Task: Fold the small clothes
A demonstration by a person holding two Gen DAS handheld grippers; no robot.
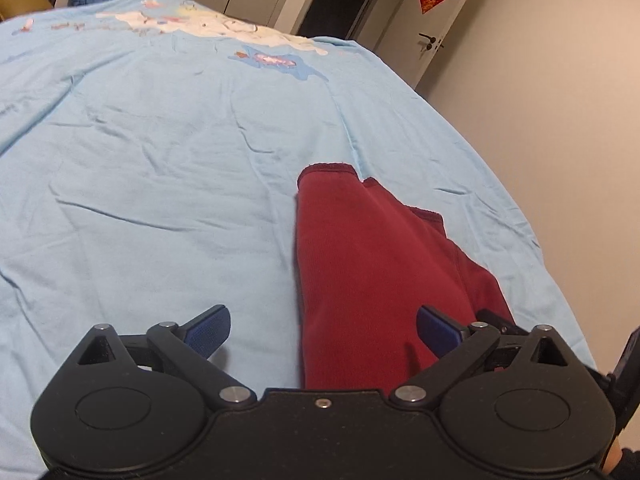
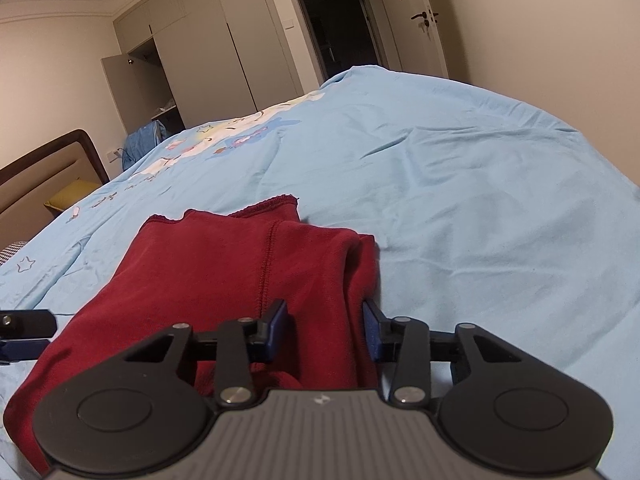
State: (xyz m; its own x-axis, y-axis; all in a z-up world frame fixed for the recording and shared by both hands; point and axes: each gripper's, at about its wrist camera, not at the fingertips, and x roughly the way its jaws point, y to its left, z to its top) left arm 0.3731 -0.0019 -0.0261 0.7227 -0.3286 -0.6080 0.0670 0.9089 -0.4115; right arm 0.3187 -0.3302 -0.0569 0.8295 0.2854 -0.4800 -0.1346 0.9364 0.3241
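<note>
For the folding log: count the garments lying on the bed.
1. A dark red garment lies on the light blue bedsheet, its near end between both tongs. The bundled blue cloth beyond the bed isn't counted.

Light: dim, warm indoor light — even across the pale blue bedsheet [image 1: 160, 160].
Shadows: soft, short, under the dark red folded cloth [image 2: 224, 264].
Edges: strong fisheye bending, dark corners.
Focus: nearest black gripper parts slightly soft.
</note>
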